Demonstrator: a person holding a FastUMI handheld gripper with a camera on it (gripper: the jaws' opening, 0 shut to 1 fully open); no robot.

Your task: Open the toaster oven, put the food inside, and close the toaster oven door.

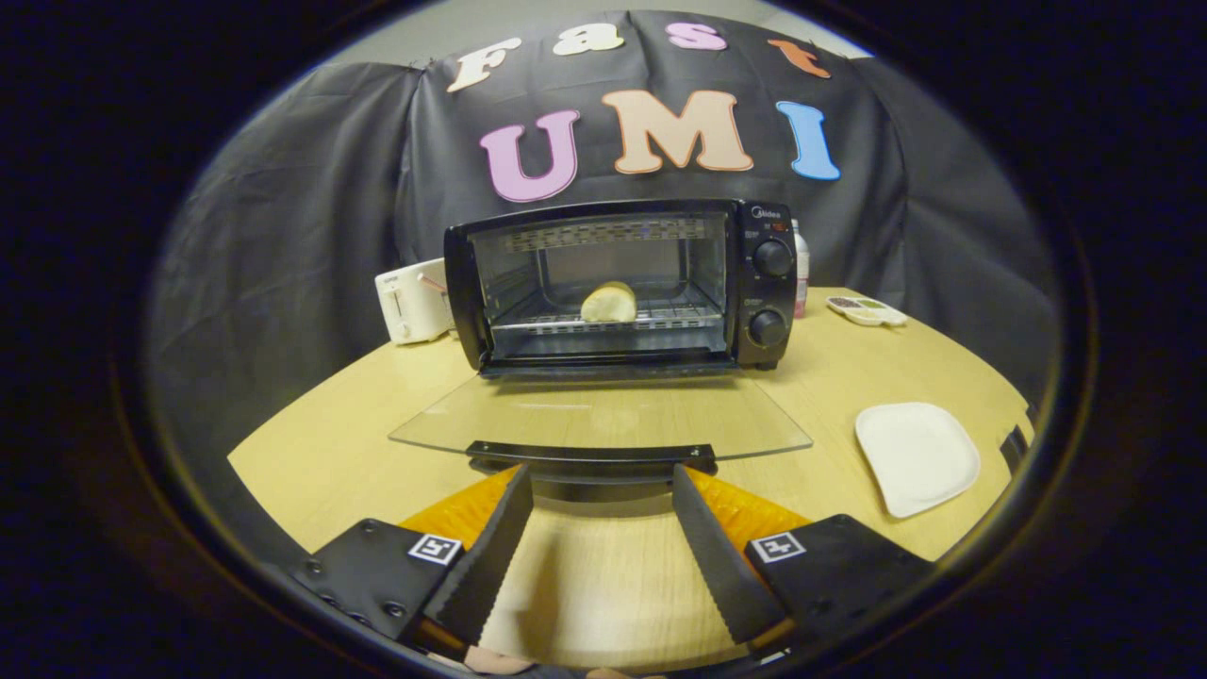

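The toaster oven (622, 288) sits mid-frame, food (608, 303) on its rack. The glass door (603, 420) lies open: stiff, fragile, best lifted by its handle (592, 457). The gripper (602, 490) is spread, empty.

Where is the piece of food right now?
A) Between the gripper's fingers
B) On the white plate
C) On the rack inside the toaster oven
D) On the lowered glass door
C: the pale bread roll sits on the wire rack inside the toaster oven, whose glass door hangs open; the gripper is open with nothing between its fingers, and the white plate is bare.
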